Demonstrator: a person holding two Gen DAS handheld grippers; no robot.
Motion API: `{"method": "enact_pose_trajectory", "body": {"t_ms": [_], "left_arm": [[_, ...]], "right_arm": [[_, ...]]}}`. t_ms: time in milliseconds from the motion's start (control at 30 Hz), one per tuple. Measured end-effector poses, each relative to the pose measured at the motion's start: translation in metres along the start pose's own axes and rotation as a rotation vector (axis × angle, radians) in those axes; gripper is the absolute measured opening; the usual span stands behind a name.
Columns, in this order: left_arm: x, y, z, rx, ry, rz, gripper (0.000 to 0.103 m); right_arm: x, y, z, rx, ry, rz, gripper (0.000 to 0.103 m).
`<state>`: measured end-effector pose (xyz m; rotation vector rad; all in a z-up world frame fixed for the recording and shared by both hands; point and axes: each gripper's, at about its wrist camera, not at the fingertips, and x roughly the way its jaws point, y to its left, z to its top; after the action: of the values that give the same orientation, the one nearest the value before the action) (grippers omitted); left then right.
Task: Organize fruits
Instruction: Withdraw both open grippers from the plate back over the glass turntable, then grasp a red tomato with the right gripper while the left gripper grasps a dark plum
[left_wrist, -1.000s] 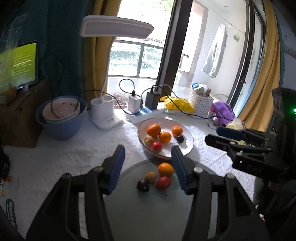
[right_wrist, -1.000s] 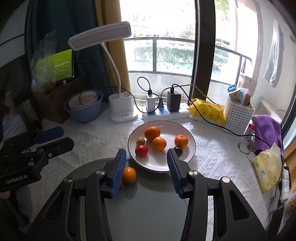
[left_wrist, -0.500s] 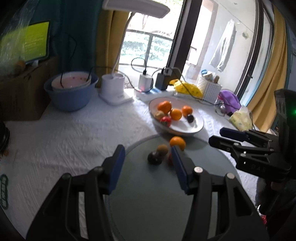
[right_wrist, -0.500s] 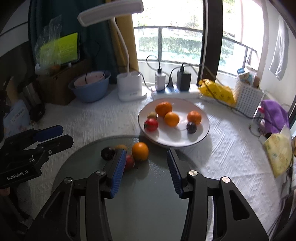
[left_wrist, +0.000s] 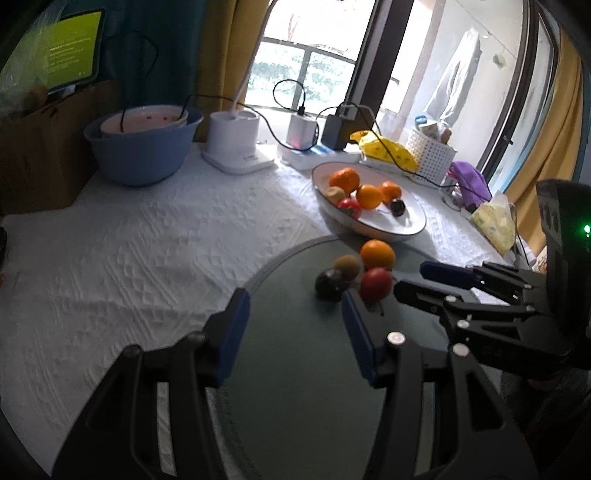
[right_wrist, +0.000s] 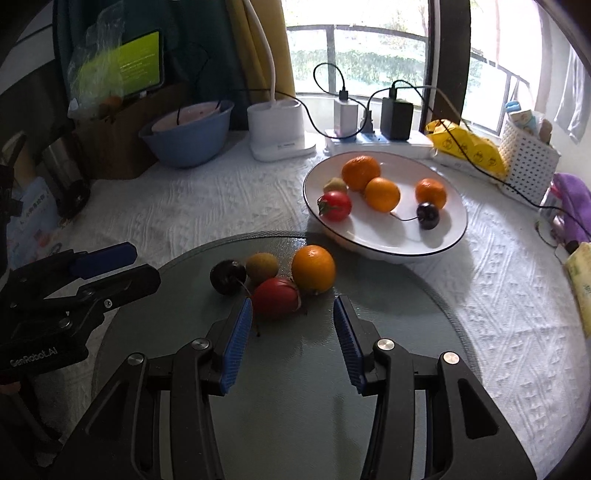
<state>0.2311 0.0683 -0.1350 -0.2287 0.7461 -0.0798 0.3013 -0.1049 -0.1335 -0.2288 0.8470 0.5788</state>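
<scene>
A: Both grippers sit closer to the loose fruit than a second ago; the pile looks bigger in each view.

B: Left wrist view?

A: Left gripper (left_wrist: 293, 308) spread wide, empty, over the glass disc (left_wrist: 295, 387). Orange (left_wrist: 377, 254), kiwi (left_wrist: 347, 266), dark cherry (left_wrist: 330, 285) and red tomato (left_wrist: 376, 283) are bunched just past its right finger. White plate (left_wrist: 410, 221) with more fruit lies beyond. Right gripper (left_wrist: 424, 278) comes in from the right, jaws looking nearly together side-on.

B: Right wrist view?

A: Right gripper (right_wrist: 293, 314) spread wide, holding nothing. Red tomato (right_wrist: 276, 297) just ahead between its tips, touching the orange (right_wrist: 313, 268); kiwi (right_wrist: 261, 266) and dark cherry (right_wrist: 228, 277) to the left. White plate (right_wrist: 369, 243) behind holds three oranges, a tomato, a kiwi, a cherry. Left gripper (right_wrist: 140, 267) at left edge.
</scene>
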Motion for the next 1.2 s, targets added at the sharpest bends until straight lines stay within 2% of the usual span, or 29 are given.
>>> {"method": "enact_pose_trajectory", "body": {"t_ms": [367, 433, 567, 833, 1200], "left_arm": [[0.012, 0.012, -0.001, -0.018, 0.024, -0.024, 0.054], [0.012, 0.012, -0.002, -0.019, 0.024, -0.027, 0.054], [0.011, 0.013, -0.002, -0.020, 0.026, -0.028, 0.054], [0.010, 0.010, -0.001, -0.016, 0.027, -0.021, 0.054], [0.012, -0.011, 0.002, 0.017, 0.026, -0.034, 0.054]], "right_arm": [[0.019, 0.005, 0.004, 0.003, 0.034, 0.003, 0.048], [0.022, 0.006, 0.005, 0.006, 0.038, 0.010, 0.043], [0.026, 0.009, 0.006, 0.002, 0.046, 0.018, 0.039], [0.016, 0.012, 0.004, -0.014, 0.035, 0.028, 0.032], [-0.001, 0.002, -0.008, 0.019, 0.029, 0.032, 0.031]]}}
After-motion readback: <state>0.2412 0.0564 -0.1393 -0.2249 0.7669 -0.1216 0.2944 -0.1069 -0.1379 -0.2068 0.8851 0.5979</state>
